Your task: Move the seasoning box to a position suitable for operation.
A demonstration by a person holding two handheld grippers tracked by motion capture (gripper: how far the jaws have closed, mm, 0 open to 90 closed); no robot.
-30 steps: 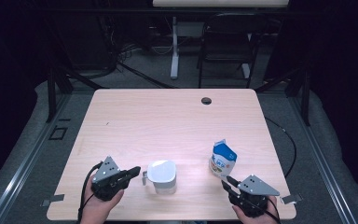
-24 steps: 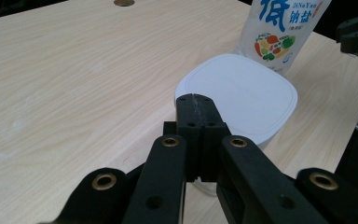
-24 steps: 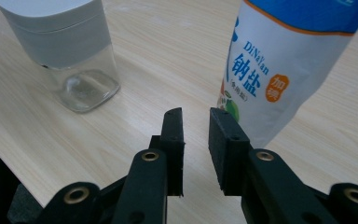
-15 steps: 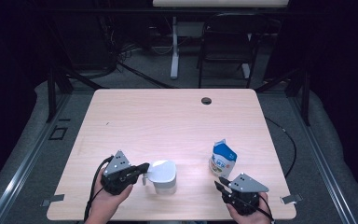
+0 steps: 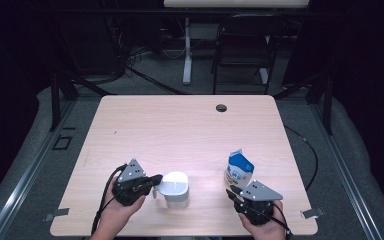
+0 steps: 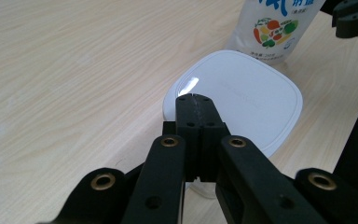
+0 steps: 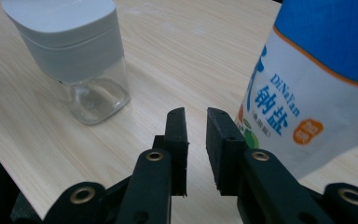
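A clear jar with a white square lid [image 5: 175, 186] [image 6: 242, 100] [image 7: 70, 42] stands near the table's front edge. My left gripper [image 5: 155, 181] [image 6: 196, 99] is shut, its tips at the lid's left rim; contact is unclear. To the right a blue and white pouch [image 5: 240, 170] [image 6: 277, 28] [image 7: 317, 88] stands upright. My right gripper [image 5: 232, 192] [image 7: 196, 114] sits just in front of the pouch, which is to the right of its tips. Its jaws have just been closing and keep a narrow gap with nothing between them.
The light wooden table [image 5: 180, 130] has a dark cable hole [image 5: 221, 107] at its far edge. Beyond the table stand a chair [image 5: 240, 55] and a white stand leg [image 5: 186, 55] on the grey floor. Cables trail from both grippers over the front edge.
My left gripper has moved right, up to the jar's lid. The right gripper has shifted slightly left beside the pouch. Jar and pouch have stayed put.
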